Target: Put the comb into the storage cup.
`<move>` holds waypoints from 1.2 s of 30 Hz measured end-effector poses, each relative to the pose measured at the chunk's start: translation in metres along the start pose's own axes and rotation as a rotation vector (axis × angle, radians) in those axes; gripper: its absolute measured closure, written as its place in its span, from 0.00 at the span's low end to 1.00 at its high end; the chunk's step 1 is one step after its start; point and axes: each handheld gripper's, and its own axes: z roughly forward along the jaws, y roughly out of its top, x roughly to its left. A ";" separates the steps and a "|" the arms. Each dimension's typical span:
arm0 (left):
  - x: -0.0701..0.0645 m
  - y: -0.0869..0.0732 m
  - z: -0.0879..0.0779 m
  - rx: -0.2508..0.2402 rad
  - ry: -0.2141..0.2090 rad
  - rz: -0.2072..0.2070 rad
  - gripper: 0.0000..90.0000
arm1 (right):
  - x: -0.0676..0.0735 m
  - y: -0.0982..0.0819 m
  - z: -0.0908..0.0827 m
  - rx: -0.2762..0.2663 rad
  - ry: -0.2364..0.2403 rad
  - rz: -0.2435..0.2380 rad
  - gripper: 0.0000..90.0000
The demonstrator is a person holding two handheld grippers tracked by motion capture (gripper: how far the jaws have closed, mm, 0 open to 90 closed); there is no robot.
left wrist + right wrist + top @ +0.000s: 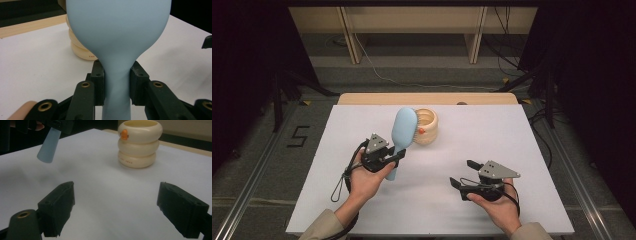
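Left gripper (pixel 398 156): held in the person's left hand (pixel 362 180), jaws closed part-way and clamped on the neck of the handle of the hairbrush; in the left gripper view both black pads press its sides.
Hairbrush (pixel 403 132): pale blue, with an oval head; it rises out of the left gripper's jaws and tilts away from the person, lifted off the table. Its handle end hangs free below the jaws, seen in the right gripper view above bare table.
Brush head: just beyond the left gripper, up against the rim of the cup on its near side; whether they touch cannot be told.
Cup (pixel 426 126): cream, ribbed like three stacked rings, with a small orange mark on its side; it stands upright on the table straight past the left gripper's jaws.
Right gripper (pixel 463 173): in the person's right hand (pixel 497 202), jaws spread wide with nothing between them, low over the table; well apart from the cup, which stands ahead of it.
Table (pixel 492 135): white top, under both grippers.
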 end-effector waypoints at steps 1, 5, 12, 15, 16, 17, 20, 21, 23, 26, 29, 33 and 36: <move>-0.001 0.000 0.000 0.000 -0.002 0.002 0.77 | 0.001 0.001 0.002 -0.002 0.003 0.002 0.17; -0.004 -0.001 0.002 0.004 -0.008 0.009 0.77 | 0.005 0.002 0.007 0.002 0.016 0.000 0.17; -0.009 -0.003 0.005 0.011 -0.018 0.021 0.77 | 0.014 0.004 0.018 0.007 0.036 0.005 0.17; -0.011 -0.004 0.006 0.015 -0.023 0.027 0.77 | 0.016 0.005 0.020 0.007 0.040 0.005 0.17; -0.012 -0.005 0.007 0.016 -0.025 0.027 0.77 | 0.018 0.005 0.021 0.010 0.044 0.003 0.17; -0.013 -0.005 0.007 0.018 -0.027 0.030 0.77 | 0.019 0.005 0.022 0.009 0.048 0.004 0.17; -0.014 -0.005 0.007 0.015 -0.029 0.029 0.77 | 0.021 0.006 0.024 0.007 0.050 0.005 0.17; -0.014 -0.005 0.007 0.015 -0.029 0.029 0.77 | 0.021 0.006 0.024 0.007 0.050 0.005 0.17; -0.015 -0.004 0.007 0.013 -0.034 0.029 0.77 | 0.023 0.007 0.026 0.007 0.052 0.006 0.17; -0.018 -0.002 0.006 0.000 -0.038 0.025 0.77 | 0.024 0.008 0.028 0.004 0.054 0.007 0.17; -0.020 -0.002 0.007 0.001 -0.043 0.026 0.77 | 0.025 0.009 0.030 -0.001 0.057 0.010 0.17; -0.021 -0.002 0.009 0.002 -0.053 0.016 0.77 | 0.026 0.010 0.032 -0.001 0.057 0.010 0.17; -0.023 -0.002 0.010 0.003 -0.059 0.015 0.77 | 0.029 0.011 0.035 -0.009 0.065 0.025 0.17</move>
